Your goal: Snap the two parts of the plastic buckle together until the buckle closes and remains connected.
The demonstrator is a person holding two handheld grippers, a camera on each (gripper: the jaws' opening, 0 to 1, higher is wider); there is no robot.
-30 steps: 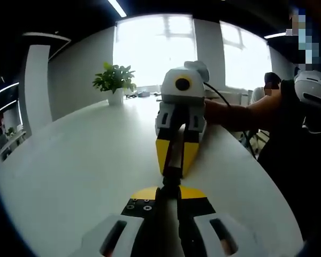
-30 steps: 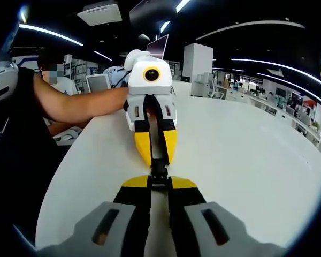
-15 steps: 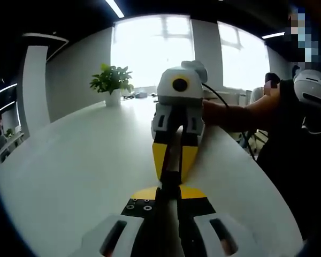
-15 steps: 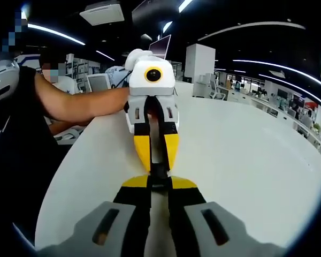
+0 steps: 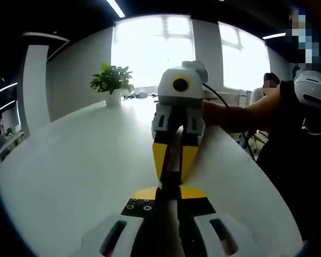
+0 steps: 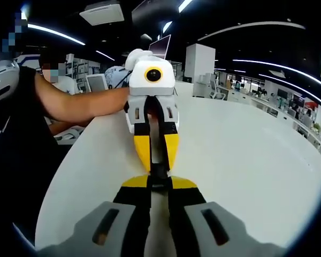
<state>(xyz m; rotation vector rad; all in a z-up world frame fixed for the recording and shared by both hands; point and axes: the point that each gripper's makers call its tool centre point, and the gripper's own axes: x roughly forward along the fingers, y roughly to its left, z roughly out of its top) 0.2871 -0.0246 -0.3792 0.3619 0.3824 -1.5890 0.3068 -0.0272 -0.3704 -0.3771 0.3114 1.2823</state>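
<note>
A small black plastic buckle [image 5: 171, 181] hangs over the white table [image 5: 85, 160], held end to end between two grippers that face each other. My left gripper [image 5: 169, 191] is shut on its near end, and the right gripper [image 5: 173, 170] with yellow fingertips clamps its far end. In the right gripper view the same buckle [image 6: 159, 172] sits between my right gripper [image 6: 159, 184] and the left gripper [image 6: 157, 163] opposite. The two halves touch in one line; I cannot tell whether the latch has caught.
A potted plant [image 5: 113, 80] stands at the table's far edge by the bright windows. A person's forearm [image 5: 241, 115] reaches in from the right, and shows as the forearm [image 6: 80, 104] in the right gripper view. Desks and monitors [image 6: 98, 81] lie beyond the table [image 6: 246, 160].
Over the last second the two grippers closed in on each other slightly, bringing the buckle halves together. In the last half second nothing visibly moved.
</note>
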